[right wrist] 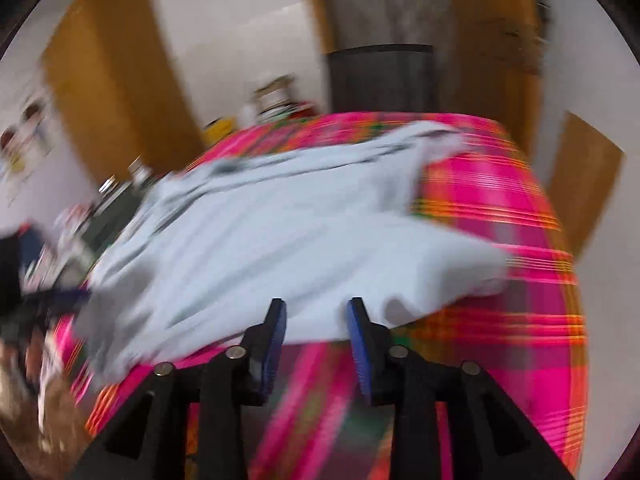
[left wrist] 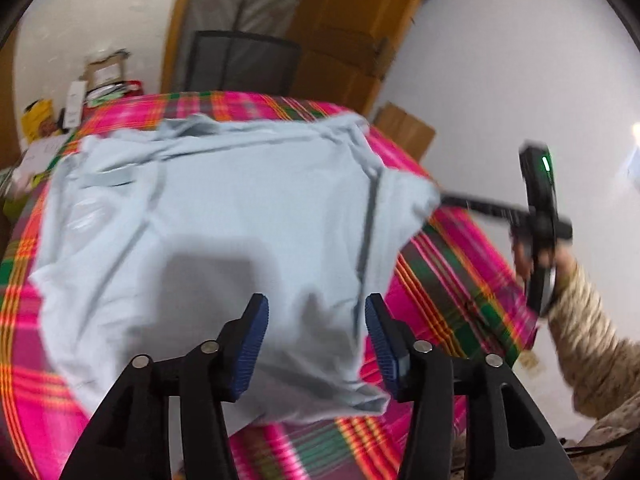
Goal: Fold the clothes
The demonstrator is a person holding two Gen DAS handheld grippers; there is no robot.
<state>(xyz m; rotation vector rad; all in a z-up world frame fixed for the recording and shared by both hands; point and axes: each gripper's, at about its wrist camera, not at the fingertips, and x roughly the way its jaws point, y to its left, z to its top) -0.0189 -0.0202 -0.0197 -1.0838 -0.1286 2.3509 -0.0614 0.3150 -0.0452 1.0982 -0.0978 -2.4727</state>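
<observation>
While the pale blue shirt [left wrist: 224, 232] lies spread on the pink plaid tabletop [left wrist: 460, 272] in the left wrist view, the left claw [left wrist: 316, 344] hangs over its near hem, pads apart and empty, and in the blurred right wrist view the right claw [right wrist: 316, 344] hovers above the shirt's near edge [right wrist: 280, 248], also parted and holding nothing.

Black left gripper [left wrist: 316, 316], blue ribbed jaws, silver screws, beige patterned sleeve [left wrist: 588, 332]

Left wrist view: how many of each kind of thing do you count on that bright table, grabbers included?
Light blue shirt: 1
Pink plaid tablecloth: 1
Grippers: 2, the left gripper and the right gripper
Total: 4
</observation>
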